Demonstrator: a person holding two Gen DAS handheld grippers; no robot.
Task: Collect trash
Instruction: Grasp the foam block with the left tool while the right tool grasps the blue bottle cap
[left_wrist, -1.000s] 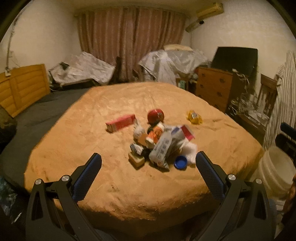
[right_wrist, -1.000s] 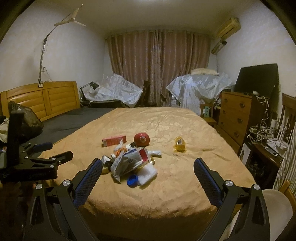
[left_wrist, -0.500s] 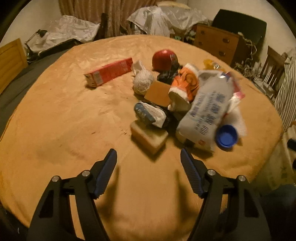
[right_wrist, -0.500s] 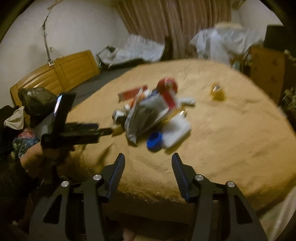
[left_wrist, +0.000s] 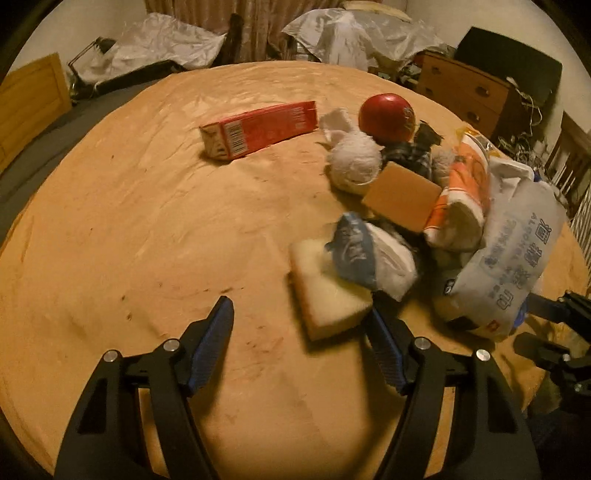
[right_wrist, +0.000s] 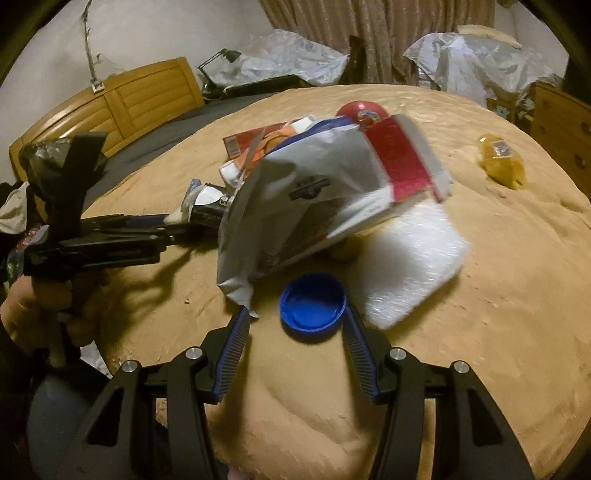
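Observation:
A pile of trash lies on the tan bedspread (left_wrist: 129, 229). In the left wrist view my left gripper (left_wrist: 301, 317) is open just in front of a yellow sponge (left_wrist: 327, 299), whose near edge lies between the fingers. Behind it lie a blue-and-white wrapper (left_wrist: 365, 256), a cardboard piece (left_wrist: 402, 192), an orange cup (left_wrist: 461, 188), a white printed bag (left_wrist: 517, 258), a red carton (left_wrist: 258, 129) and a red ball (left_wrist: 388, 116). In the right wrist view my right gripper (right_wrist: 295, 317) is open around a blue lid (right_wrist: 314, 308), beside the grey bag (right_wrist: 295, 199) and a white foam sheet (right_wrist: 410, 266).
A yellow wrapper (right_wrist: 502, 162) lies alone to the right on the bed. A wooden headboard (right_wrist: 122, 99) stands at the left, a wooden dresser (left_wrist: 469, 96) at the right. Plastic-covered bundles (left_wrist: 351, 33) sit against the curtains. The left gripper (right_wrist: 92, 236) shows in the right wrist view.
Both grippers have moved forward and down toward the pile and narrowed their opening. The left one has reached the sponge, the right one now has its fingers either side of the blue lid.

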